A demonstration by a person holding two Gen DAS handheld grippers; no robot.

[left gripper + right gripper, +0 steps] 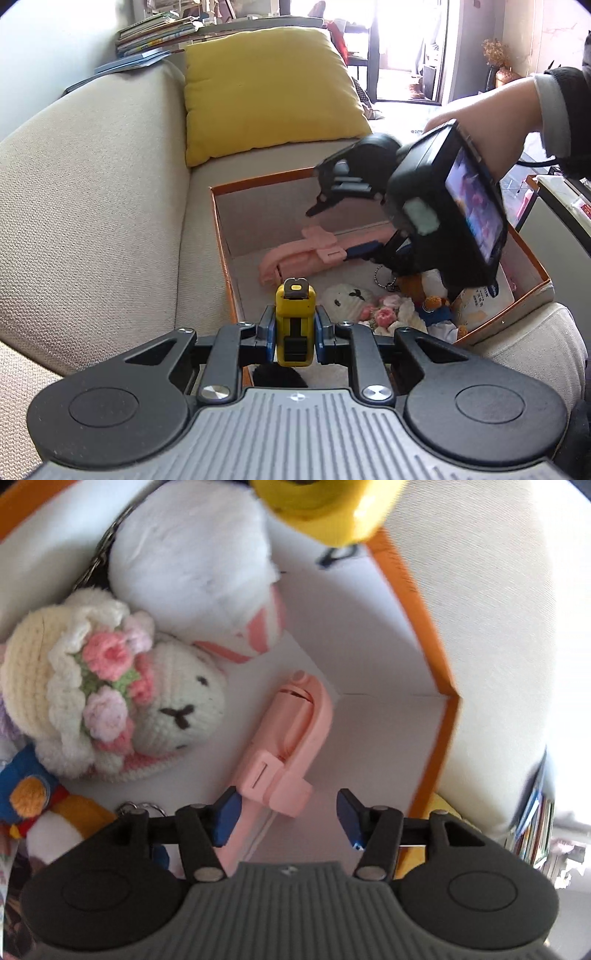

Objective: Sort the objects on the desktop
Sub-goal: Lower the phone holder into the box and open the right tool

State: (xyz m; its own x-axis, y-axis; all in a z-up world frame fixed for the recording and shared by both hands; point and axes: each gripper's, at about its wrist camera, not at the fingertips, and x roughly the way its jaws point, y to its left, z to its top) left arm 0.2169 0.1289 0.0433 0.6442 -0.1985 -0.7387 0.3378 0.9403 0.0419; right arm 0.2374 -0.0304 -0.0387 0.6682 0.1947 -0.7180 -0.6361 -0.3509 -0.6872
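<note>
Holding a yellow tape measure [294,325] clamped in our left gripper [294,334] over the orange box [532,271]. Right view: our right gripper [286,814] gapes, pink holder [291,734] dropped inside. Next, lower and release.

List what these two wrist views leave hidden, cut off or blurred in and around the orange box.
- Left wrist view: right gripper hides the box's far corner and part of the pink holder.
- Right wrist view: yellow tape measure blurred and cut off by the top edge.
- Right wrist view: blue-clad plush cut by the left edge.
</note>
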